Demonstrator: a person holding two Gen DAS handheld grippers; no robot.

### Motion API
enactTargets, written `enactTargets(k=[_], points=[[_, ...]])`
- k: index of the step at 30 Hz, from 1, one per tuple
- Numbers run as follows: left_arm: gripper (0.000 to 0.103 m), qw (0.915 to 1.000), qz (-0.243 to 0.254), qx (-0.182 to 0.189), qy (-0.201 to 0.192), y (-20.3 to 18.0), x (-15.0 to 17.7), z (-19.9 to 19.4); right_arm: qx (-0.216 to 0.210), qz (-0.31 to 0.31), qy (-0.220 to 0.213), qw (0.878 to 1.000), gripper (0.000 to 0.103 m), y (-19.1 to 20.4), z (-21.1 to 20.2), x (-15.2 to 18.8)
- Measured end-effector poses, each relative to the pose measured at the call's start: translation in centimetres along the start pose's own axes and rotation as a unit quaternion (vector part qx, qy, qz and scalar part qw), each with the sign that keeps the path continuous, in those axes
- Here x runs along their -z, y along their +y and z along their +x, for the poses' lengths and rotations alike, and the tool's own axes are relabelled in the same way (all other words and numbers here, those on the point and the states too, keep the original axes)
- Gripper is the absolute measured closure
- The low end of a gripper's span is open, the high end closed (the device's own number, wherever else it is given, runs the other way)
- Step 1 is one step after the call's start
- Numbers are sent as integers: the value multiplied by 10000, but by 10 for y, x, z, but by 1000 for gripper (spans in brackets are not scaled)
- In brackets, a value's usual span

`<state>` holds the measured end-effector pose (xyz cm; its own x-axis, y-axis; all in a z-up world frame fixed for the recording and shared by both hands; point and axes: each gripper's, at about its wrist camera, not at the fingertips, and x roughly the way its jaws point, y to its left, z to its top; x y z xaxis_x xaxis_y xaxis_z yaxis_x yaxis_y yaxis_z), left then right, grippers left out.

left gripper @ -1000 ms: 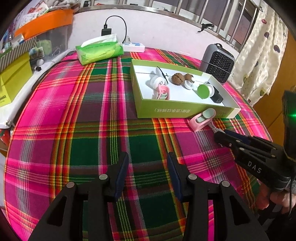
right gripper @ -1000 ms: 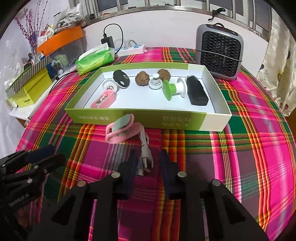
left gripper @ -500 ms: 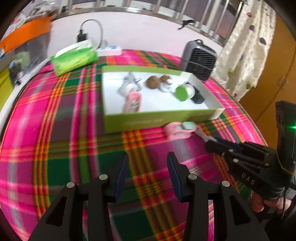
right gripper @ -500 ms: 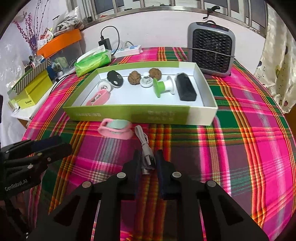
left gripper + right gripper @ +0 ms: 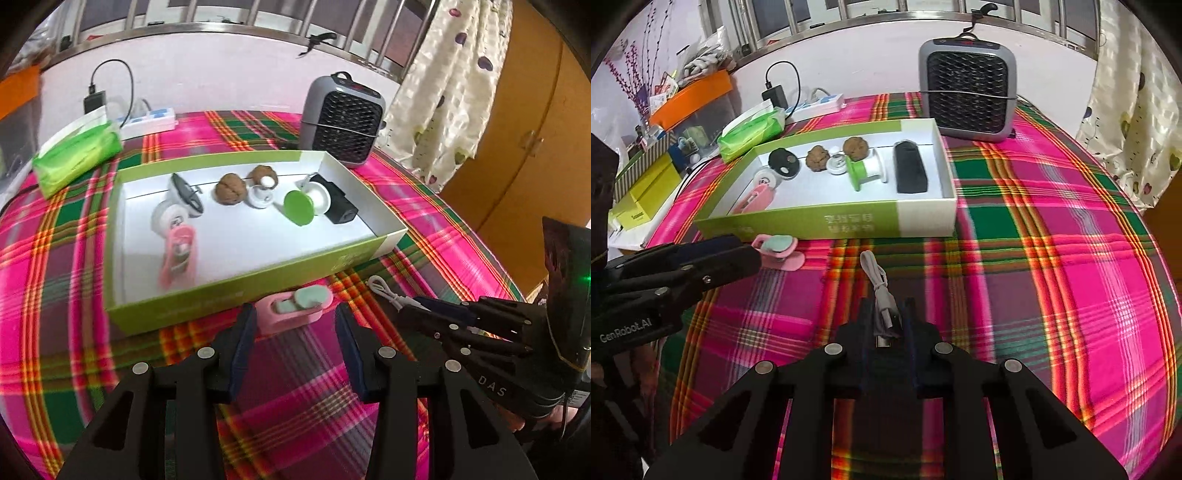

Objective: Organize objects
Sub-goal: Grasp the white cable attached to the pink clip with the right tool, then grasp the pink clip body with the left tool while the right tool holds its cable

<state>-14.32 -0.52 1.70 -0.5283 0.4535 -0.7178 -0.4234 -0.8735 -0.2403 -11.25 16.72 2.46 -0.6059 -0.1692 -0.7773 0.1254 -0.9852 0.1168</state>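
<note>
Objects for sorting sit on a round table [image 5: 1071, 258] covered in a pink, green and orange plaid cloth. Largest among them is a shallow rectangular box [image 5: 229, 295], green outside and white inside, lying open near the middle of the table. Behind its far right corner stands a grey fan heater [image 5: 967, 92] with a dark grille. To the far left of the box lies a green tissue pack [image 5: 74, 155], and beyond that a white power strip [image 5: 147, 120] with a black charger plugged in.

Inside the box, from left to right in the right wrist view, are a pink clip [image 5: 753, 197], a white round disc [image 5: 765, 180], a black oval fob [image 5: 783, 162], two brown walnuts [image 5: 817, 158], a small white cap [image 5: 836, 164], a green and white spool [image 5: 866, 170] lying on its side, and a black oblong case [image 5: 910, 168].

Outside the box, just before its near wall, a second pink clip with a mint pad [image 5: 295, 308] lies on the cloth. The left gripper [image 5: 293, 345] points at it with its fingers spread and opening, nothing pinched; the clip sits just ahead of the tips.

The right gripper [image 5: 886, 325] has its fingers pressed onto the plug end of a short white cable [image 5: 877, 280], whose looped end lies forward toward the box.
</note>
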Motion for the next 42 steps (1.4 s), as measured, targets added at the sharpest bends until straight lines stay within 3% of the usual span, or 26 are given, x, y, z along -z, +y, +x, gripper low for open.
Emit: enactTargets(k=[13, 15, 18, 22, 29, 42], points=[[60, 9983, 452, 308, 213, -37, 11, 3, -18, 40, -22, 10000, 86, -16, -1, 2], [60, 9982, 523, 226, 173, -40, 12, 1, -17, 36, -22, 10000, 86, -17, -2, 2], [60, 9979, 611, -212, -48, -39, 9, -5, -29, 45, -24, 10000, 86, -20, -3, 2], [60, 9976, 578, -373, -3, -32, 4, -1, -68, 37, -33, 10000, 86, -22, -3, 2], [60, 9964, 775, -289, 205, -34, -2, 19, -125, 14, -41, 9999, 86, -24, -2, 3], [61, 9969, 618, -336, 364, -38, -8, 35, -152, -25, -57, 9999, 86, -26, -1, 1]])
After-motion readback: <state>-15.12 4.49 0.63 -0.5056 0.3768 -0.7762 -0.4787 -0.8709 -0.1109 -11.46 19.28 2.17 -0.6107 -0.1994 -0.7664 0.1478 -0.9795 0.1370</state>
